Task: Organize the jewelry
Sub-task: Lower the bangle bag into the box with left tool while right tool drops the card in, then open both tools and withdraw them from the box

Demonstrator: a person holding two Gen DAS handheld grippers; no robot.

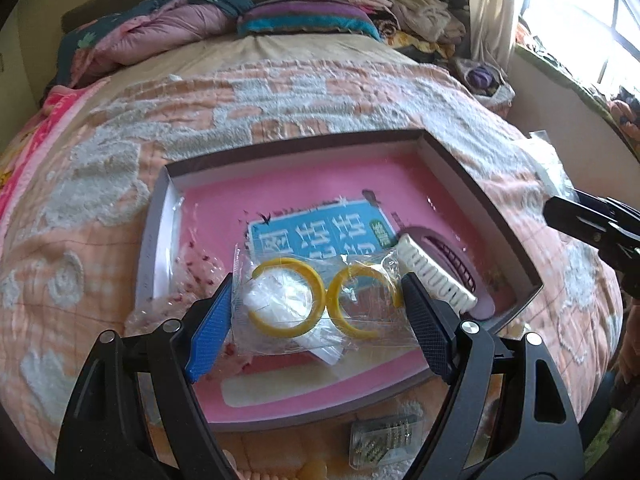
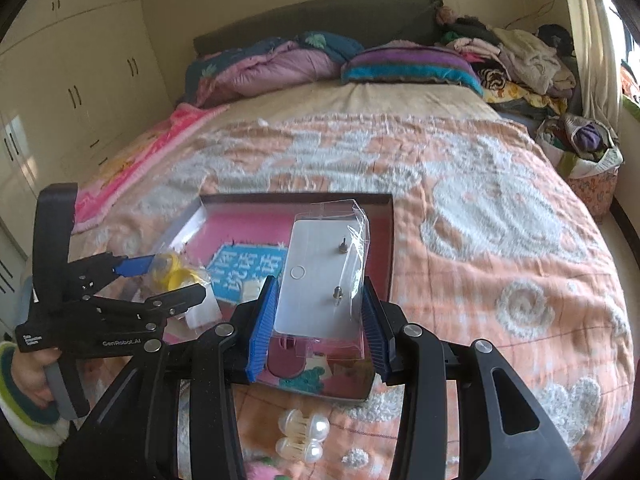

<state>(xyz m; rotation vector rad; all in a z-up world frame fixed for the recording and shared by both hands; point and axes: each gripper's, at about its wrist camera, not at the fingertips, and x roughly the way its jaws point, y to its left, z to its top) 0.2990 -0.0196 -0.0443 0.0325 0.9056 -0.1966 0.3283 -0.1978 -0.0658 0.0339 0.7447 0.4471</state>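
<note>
My left claw [image 1: 320, 300] clamps the bagged yellow hoops [image 1: 316, 300] over the box [image 1: 480, 184], ready for dropping in. At three o'clock, my right claw [image 2: 318, 312] grips the earring card [image 2: 316, 280] likewise.

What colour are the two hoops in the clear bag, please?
Yellow hoops; clearest in the left wrist view.

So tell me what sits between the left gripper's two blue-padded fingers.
A clear plastic bag holding two yellow ring-shaped hoops, over the pink-lined tray; the left wrist view shows it.
</note>
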